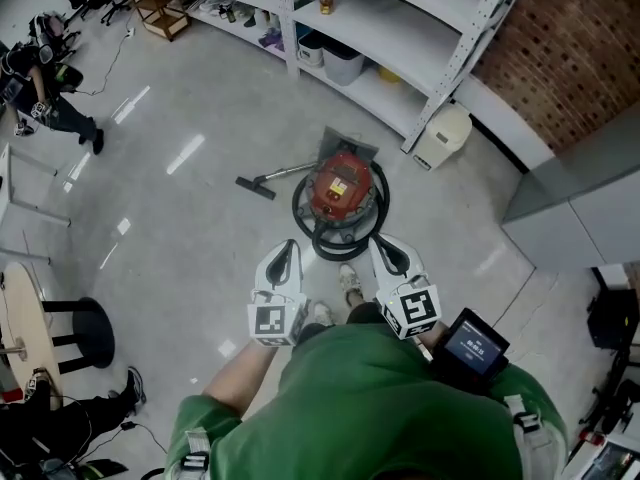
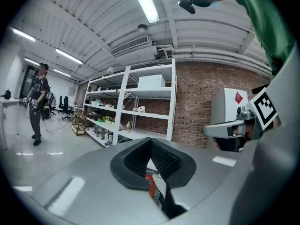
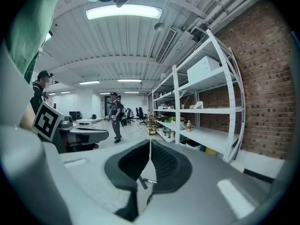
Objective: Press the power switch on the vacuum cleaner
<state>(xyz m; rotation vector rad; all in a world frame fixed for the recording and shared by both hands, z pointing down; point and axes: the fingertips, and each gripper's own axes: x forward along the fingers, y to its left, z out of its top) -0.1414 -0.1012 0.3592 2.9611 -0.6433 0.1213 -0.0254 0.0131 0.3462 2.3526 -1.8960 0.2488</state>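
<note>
The red vacuum cleaner point(image 1: 340, 190) stands on the grey floor ahead of me, ringed by its black hose point(image 1: 303, 213). Its wand and floor nozzle point(image 1: 256, 185) lie to its left. My left gripper point(image 1: 288, 245) hangs just short of the vacuum's near left side, jaws shut on nothing. My right gripper point(image 1: 382, 242) hangs near the hose's right side, also shut and empty. In the left gripper view a strip of the red vacuum point(image 2: 150, 185) shows below the closed left gripper point(image 2: 150, 140). In the right gripper view the right gripper point(image 3: 150, 141) is closed too.
White shelving point(image 1: 400, 28) runs along the brick wall behind the vacuum, with a white bin point(image 1: 443, 134) at its foot. A grey cabinet point(image 1: 585, 203) stands at the right. A round table point(image 1: 22, 328) and black stool point(image 1: 85, 330) are at the left. A person point(image 1: 40, 88) stands far left.
</note>
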